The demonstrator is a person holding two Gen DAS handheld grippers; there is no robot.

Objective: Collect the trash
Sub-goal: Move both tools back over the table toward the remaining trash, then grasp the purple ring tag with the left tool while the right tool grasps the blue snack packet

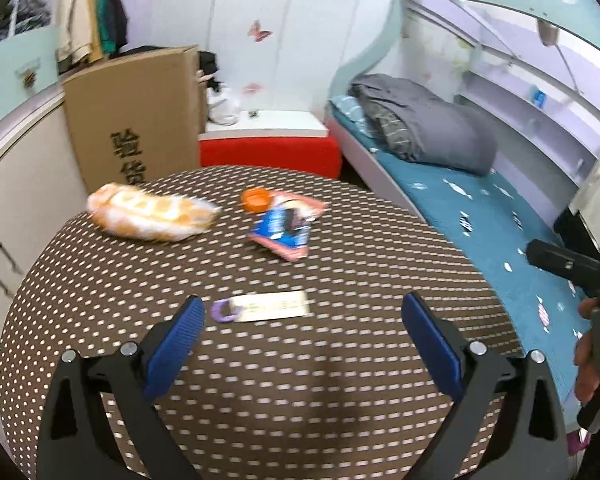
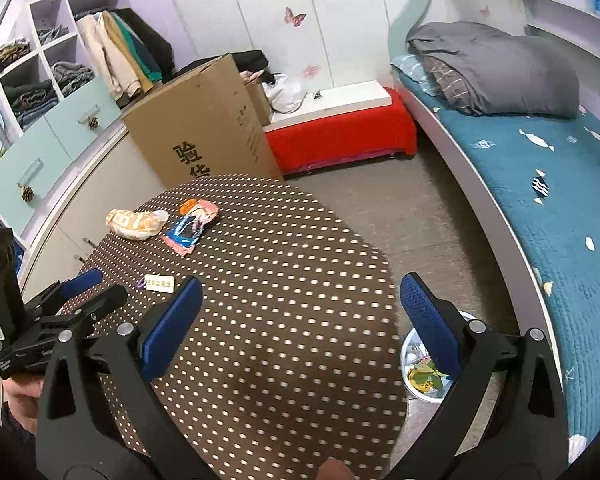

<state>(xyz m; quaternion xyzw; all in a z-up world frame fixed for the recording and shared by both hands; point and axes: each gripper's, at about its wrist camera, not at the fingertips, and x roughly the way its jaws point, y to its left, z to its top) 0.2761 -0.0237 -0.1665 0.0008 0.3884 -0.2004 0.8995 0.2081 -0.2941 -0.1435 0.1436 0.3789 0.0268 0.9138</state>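
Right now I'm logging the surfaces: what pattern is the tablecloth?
The tablecloth is brown with small white dots; clearest in the right wrist view.

Orange-white bag [image 1: 152,216]: motion-blurred, print unreadable; tag [image 1: 274,306]: lettering too blurred to read; waste bin [image 2: 414,340]: partly hidden behind right gripper finger.

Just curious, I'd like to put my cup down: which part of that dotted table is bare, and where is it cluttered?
The near half of the dotted table is bare, from the small tag toward the camera, and so is the side facing the bed. The far corner by the cardboard box is crowded: a bread bag and a snack wrapper lie close together there.
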